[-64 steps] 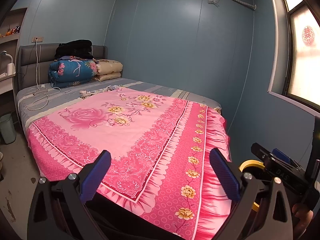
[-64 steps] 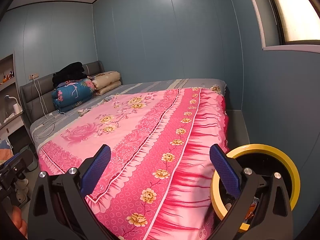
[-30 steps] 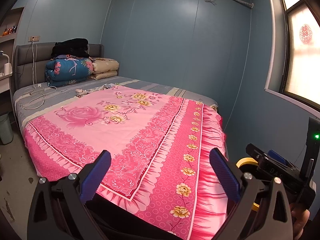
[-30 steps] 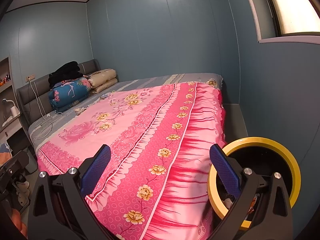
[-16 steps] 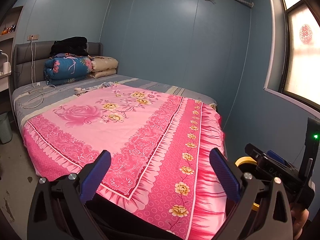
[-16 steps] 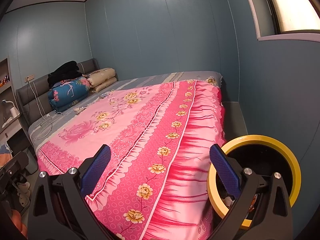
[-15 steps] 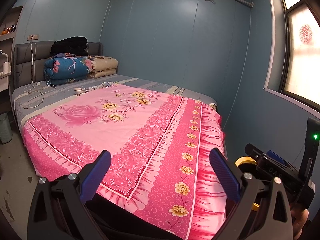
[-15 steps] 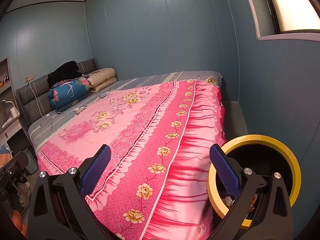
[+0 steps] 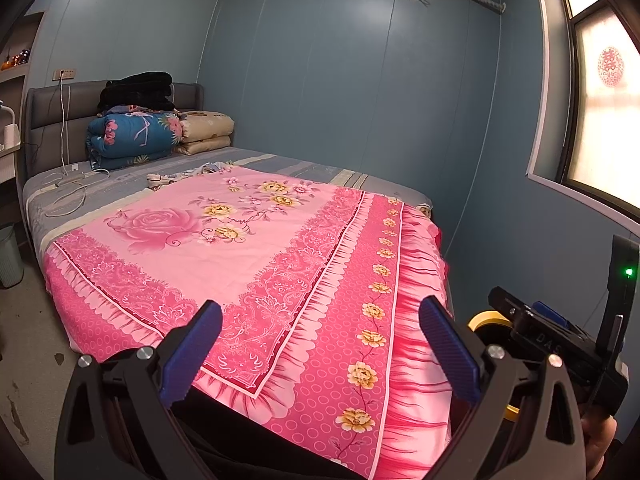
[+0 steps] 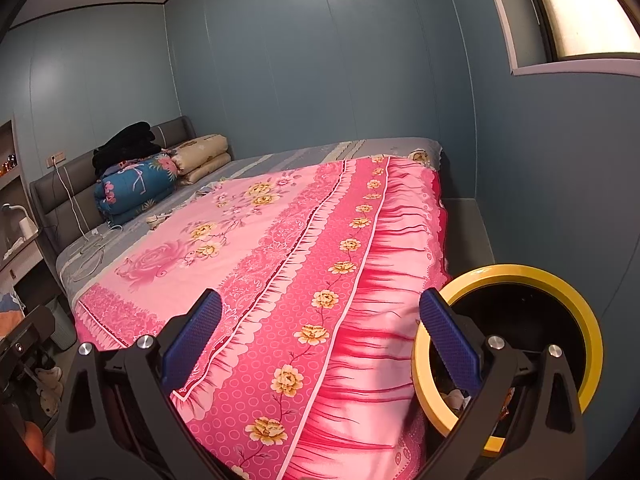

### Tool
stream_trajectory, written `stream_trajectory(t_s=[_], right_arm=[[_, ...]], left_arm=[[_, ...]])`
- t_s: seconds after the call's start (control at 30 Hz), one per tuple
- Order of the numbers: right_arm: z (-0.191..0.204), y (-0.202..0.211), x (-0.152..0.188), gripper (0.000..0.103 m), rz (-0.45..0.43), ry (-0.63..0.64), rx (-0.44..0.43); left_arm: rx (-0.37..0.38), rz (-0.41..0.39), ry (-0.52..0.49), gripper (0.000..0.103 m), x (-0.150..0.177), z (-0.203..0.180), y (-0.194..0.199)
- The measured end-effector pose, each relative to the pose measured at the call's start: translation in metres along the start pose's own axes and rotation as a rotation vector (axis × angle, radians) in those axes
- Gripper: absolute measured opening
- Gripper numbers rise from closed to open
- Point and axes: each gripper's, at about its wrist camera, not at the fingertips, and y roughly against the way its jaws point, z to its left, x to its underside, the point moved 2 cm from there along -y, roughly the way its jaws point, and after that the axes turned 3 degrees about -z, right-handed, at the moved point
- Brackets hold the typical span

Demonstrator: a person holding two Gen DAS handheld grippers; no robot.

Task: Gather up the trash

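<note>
Trash (image 10: 456, 396) showed as a few crumpled scraps inside the bin (image 10: 560, 280), a black container with a yellow rim that stood on the floor between the foot corner of the bed (image 10: 304, 240) and the blue wall. In the right wrist view the bin sat just behind the right claw (image 10: 320, 340), whose right finger overlapped the rim; whether it touched the rim could not be told. That claw was spread wide, its blue pads far apart, with nothing between them. The left claw (image 9: 320, 344) was likewise spread and empty, held over the foot end of the bed. From the left wrist view only a slice of the bin's yellow rim (image 9: 486, 318) showed, behind the right gripper's black body, which carried a lit green lamp. A pink floral cover (image 9: 248, 240) lay over most of the bed, its frilled edge hanging down the side nearest the bin. At the headboard a blue quilt (image 9: 132, 136) was rolled, with dark clothing on top and beige pillows (image 9: 204, 132) beside it. White cables (image 9: 68, 188) trailed across the grey sheet. A pale basket (image 9: 9, 256) stood on the floor by the bed's left side.
</note>
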Motion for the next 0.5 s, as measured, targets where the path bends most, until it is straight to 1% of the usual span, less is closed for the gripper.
stream_trajectory(t_s=[0.5], right_arm=[[-0.0005,-0.0004,0.0012,0.095,0.007,-0.006,0.005]], left_arm=[[0.004,0.004,-0.004,0.095,0.0013,-0.0005,-0.0014]])
